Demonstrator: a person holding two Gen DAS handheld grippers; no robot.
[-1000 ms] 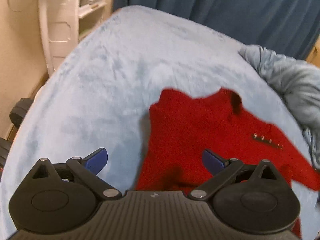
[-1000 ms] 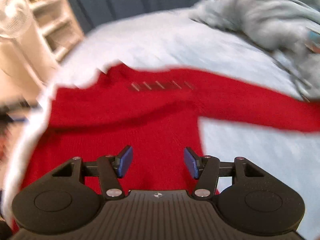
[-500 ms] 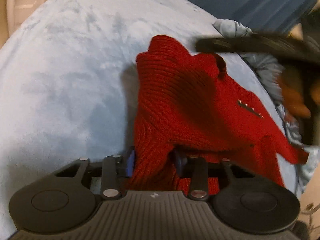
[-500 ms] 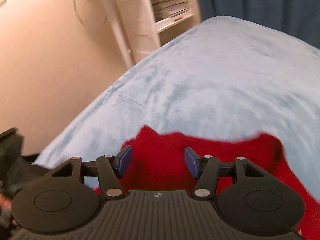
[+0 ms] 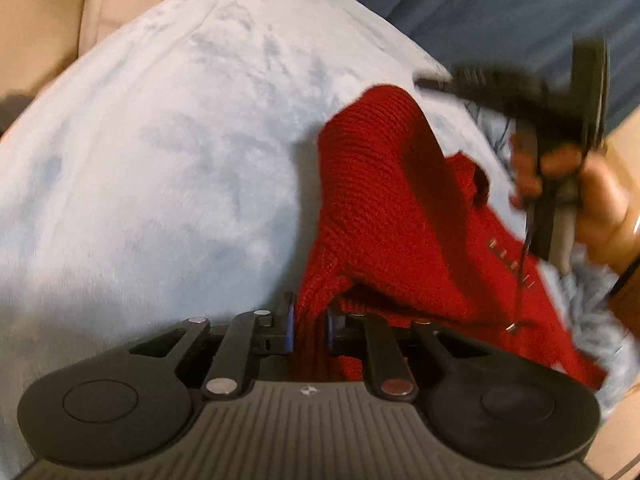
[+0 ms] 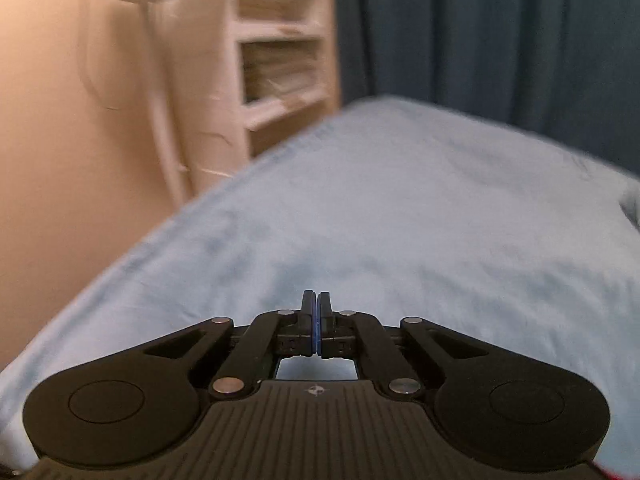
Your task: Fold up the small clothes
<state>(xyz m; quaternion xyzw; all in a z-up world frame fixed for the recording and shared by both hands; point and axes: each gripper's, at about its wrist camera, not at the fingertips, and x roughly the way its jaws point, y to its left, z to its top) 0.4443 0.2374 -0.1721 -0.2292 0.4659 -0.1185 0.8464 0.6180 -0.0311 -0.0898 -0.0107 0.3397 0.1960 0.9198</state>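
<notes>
We've got the left gripper (image 5: 311, 330) clamped on the red sweater's (image 5: 384, 216) near edge, garment running away up-right toward the right gripper (image 6: 316, 326), clenched, nothing visible between its pads.

Both views ride the grippers, looking forward and downward along their fingers, close above a pale blue blanket (image 5: 168, 168). The left wrist view faces a red sweater (image 5: 384, 208) and the other gripper at its right edge. The right wrist view faces white shelves (image 6: 280, 48). Both share the blanket and a dark blue curtain (image 6: 480, 32).
</notes>
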